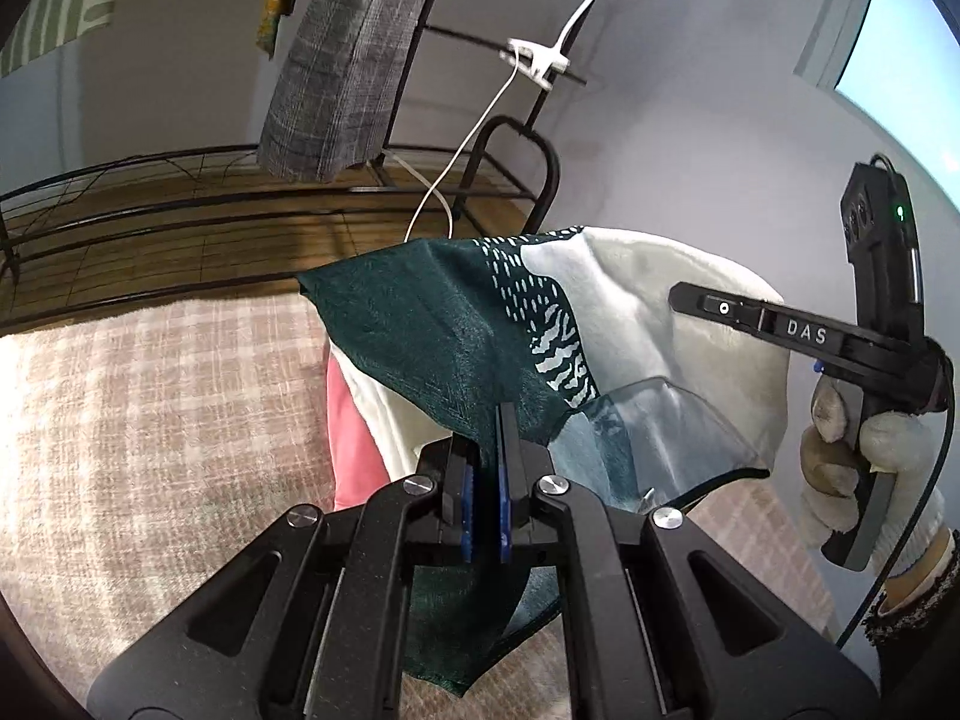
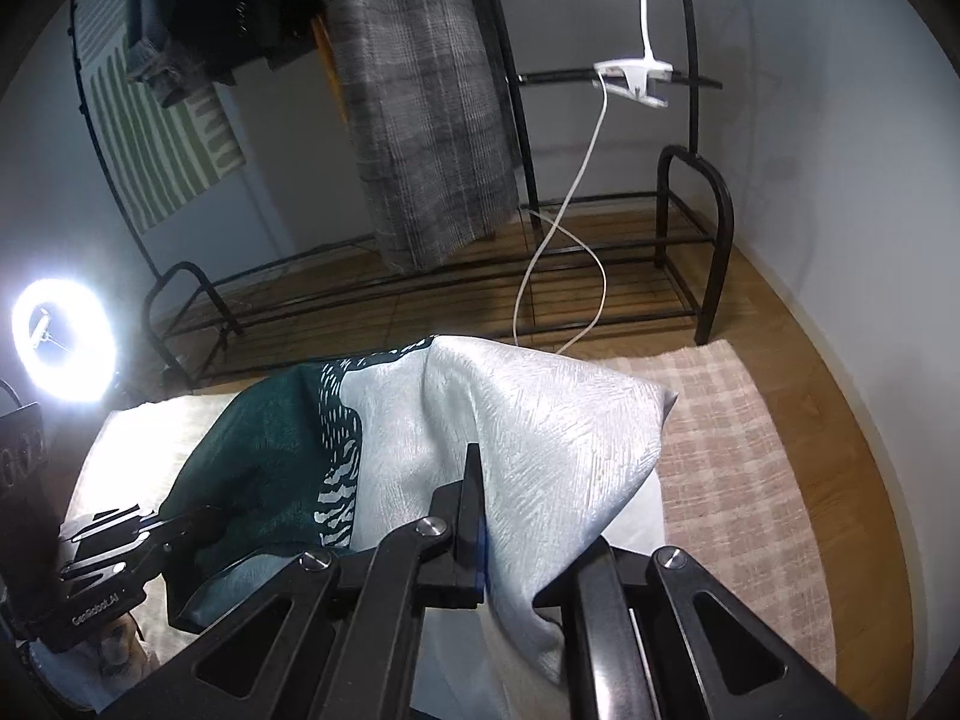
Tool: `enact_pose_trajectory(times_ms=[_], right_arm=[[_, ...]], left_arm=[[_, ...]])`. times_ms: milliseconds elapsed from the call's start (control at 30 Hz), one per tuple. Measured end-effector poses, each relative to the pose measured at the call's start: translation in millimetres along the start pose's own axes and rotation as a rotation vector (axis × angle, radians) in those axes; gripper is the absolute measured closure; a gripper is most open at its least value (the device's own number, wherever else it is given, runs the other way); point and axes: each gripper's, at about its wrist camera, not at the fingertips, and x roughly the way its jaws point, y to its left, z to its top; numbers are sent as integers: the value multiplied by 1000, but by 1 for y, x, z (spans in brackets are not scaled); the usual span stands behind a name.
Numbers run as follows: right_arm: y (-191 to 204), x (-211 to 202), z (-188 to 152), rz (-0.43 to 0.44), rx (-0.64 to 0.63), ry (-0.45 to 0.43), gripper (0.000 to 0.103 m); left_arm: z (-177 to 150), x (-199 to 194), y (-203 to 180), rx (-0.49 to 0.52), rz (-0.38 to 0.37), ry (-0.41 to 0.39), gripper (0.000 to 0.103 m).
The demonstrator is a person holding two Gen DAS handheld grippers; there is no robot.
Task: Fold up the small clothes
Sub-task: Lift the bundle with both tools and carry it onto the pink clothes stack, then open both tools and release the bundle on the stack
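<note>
Cloth [image 1: 432,330], dark green and pale blue, lifted taut between left gripper [image 1: 486,480] and right gripper [image 2: 480,516]; both clamp its edges.

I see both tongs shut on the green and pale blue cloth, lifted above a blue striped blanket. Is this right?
Not quite. Both the left tongs and the right tongs are shut on the green and pale blue cloth, but the blanket below it is checked in beige and white, not blue striped. The left wrist view shows it.

Green-and-pale-blue patterned cloth [image 1: 438,324], lifted, draped, pinched at two edges above checked blanket.
</note>
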Motion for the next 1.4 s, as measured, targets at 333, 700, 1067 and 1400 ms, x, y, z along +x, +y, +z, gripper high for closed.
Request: enact_pose_trajectory(times_ms=[333, 700, 1067, 1400], right_arm=[[-9, 40, -6, -13, -28, 79, 96], [-14, 19, -3, -178, -17, 60, 60], [20, -49, -1, -192, -25, -21, 60], [74, -126, -13, -189, -45, -90, 60]], left_arm=[[-12, 20, 16, -2, 42, 69, 99], [-13, -7, 4, 42, 65, 36, 59], [-12, -82, -24, 87, 72, -55, 59], [-29, -180, -39, 117, 60, -146, 48]])
